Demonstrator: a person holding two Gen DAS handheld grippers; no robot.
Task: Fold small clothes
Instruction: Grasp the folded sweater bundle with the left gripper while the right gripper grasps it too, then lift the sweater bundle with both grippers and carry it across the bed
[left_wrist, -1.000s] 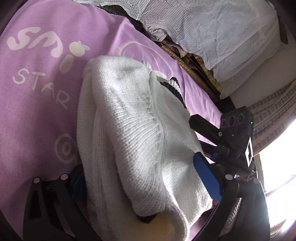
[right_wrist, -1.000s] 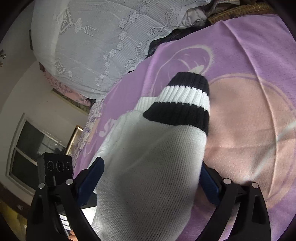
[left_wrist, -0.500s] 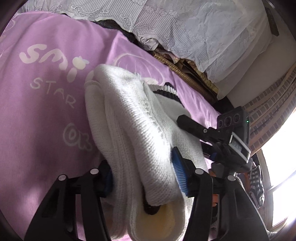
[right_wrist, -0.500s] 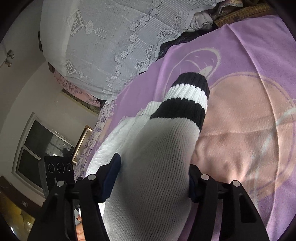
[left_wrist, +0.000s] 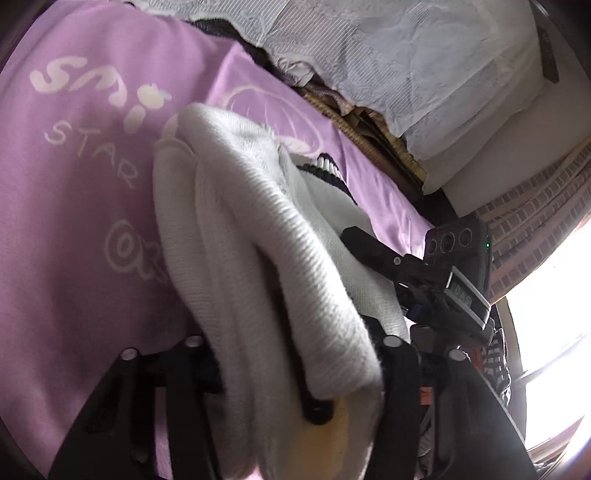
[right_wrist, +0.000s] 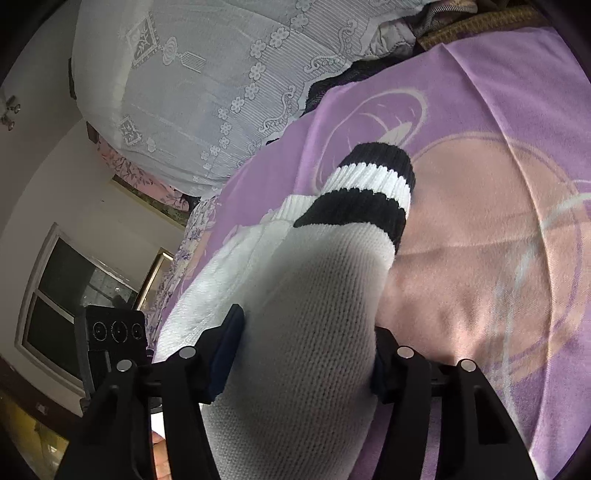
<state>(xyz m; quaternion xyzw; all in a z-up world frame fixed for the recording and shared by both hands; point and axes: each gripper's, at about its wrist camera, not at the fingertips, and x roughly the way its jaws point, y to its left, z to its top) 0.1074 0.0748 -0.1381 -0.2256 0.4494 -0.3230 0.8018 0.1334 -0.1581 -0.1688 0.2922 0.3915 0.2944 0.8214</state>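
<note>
A white knit sweater (left_wrist: 266, 236) with black-and-white striped cuffs (right_wrist: 369, 192) is bunched in folds over a purple blanket (left_wrist: 74, 184). My left gripper (left_wrist: 295, 354) is shut on a thick fold of the sweater, which hides its pads. My right gripper (right_wrist: 306, 343) is shut on the sleeve end of the same sweater (right_wrist: 295, 332), the striped cuff pointing away from me. The right gripper's body shows in the left wrist view (left_wrist: 424, 273), close beside the sweater.
A white lace-covered pillow pile (right_wrist: 207, 85) lies at the head of the blanket, also in the left wrist view (left_wrist: 406, 62). A bright window (left_wrist: 554, 314) is at the right. The blanket carries a pink printed patch (right_wrist: 480, 258).
Both grippers have closed in on the sweater, from wide open around it to clamped on its folds. The sweater has been squeezed narrower and lifted a little.
</note>
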